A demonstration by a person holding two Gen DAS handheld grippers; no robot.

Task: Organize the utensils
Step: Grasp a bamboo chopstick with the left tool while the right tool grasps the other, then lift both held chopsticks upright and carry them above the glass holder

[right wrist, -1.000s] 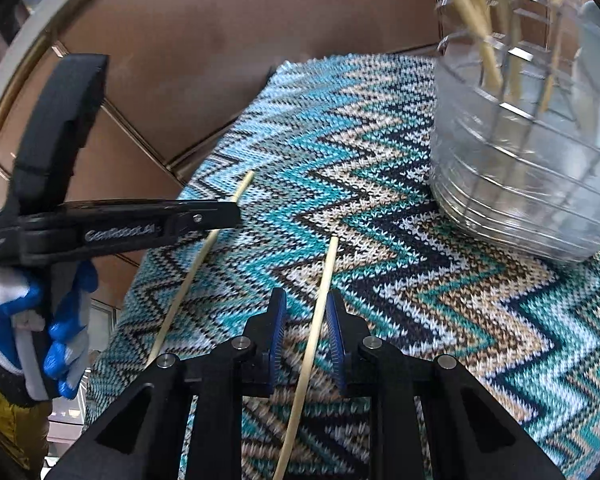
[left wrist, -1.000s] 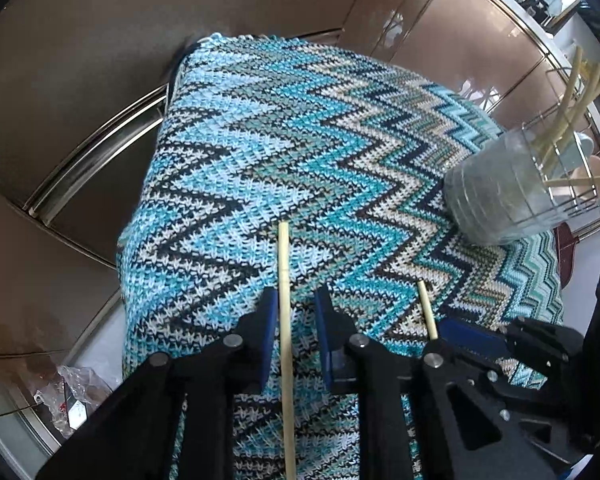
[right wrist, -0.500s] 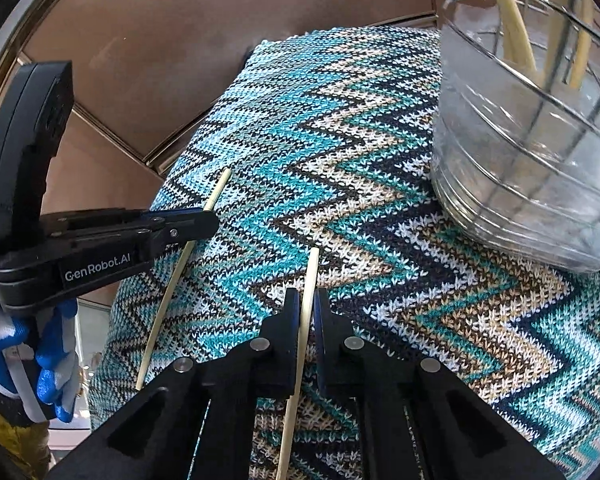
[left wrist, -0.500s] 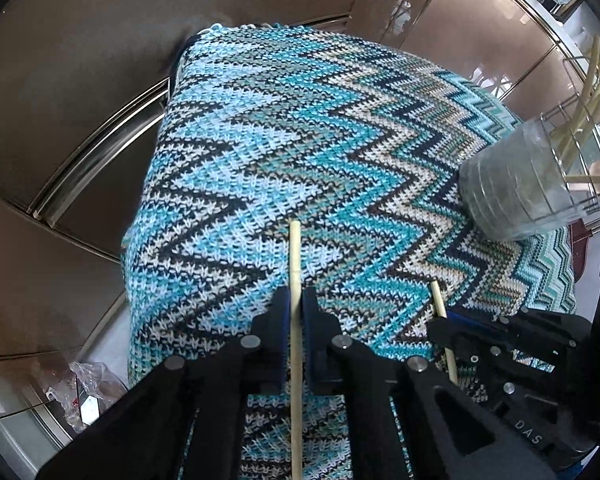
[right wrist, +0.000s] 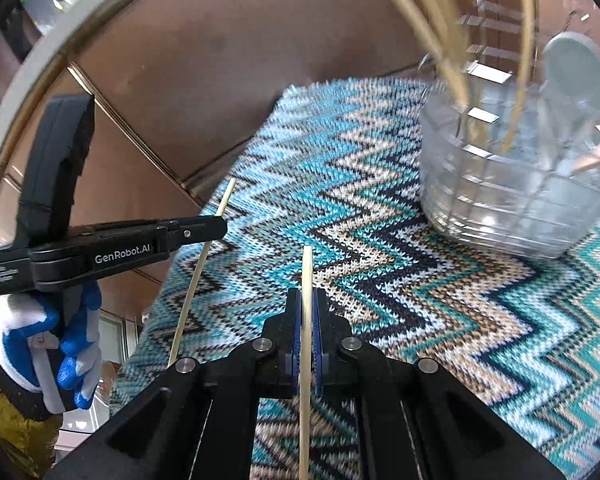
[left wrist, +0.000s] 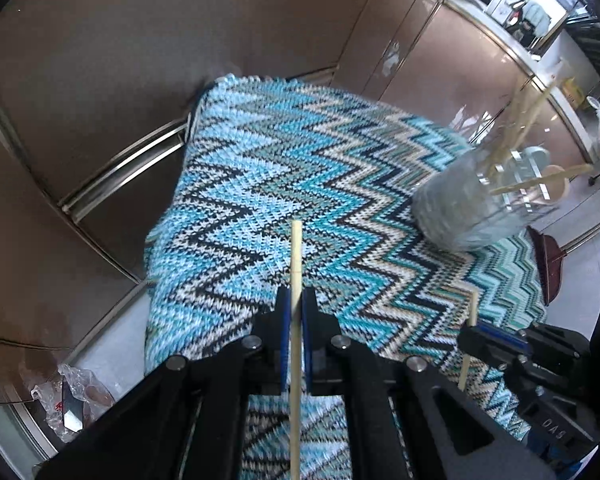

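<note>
My left gripper (left wrist: pixel 295 304) is shut on a pale wooden chopstick (left wrist: pixel 296 256) that points forward over the zigzag knitted cloth (left wrist: pixel 284 168). My right gripper (right wrist: pixel 307 304) is shut on a second chopstick (right wrist: pixel 307 272). Both sticks are lifted off the cloth. The right gripper with its stick (left wrist: pixel 471 320) shows at the lower right of the left wrist view. The left gripper (right wrist: pixel 204 228) with its stick (right wrist: pixel 198 276) shows at the left of the right wrist view. A clear plastic holder (right wrist: pixel 512 184) with several chopsticks stands at the far right; it also shows in the left wrist view (left wrist: pixel 472 208).
The cloth covers a small table beside brown cabinet panels (left wrist: pixel 100 80). A gloved hand (right wrist: pixel 48 340) holds the left gripper. Crumpled plastic (left wrist: pixel 72 396) lies on the floor at lower left. A red dustpan (left wrist: pixel 548 260) lies beyond the table's right edge.
Both grippers closed from open onto their chopsticks and have lifted them off the cloth. The cameras have risen and the holder looks farther away.
</note>
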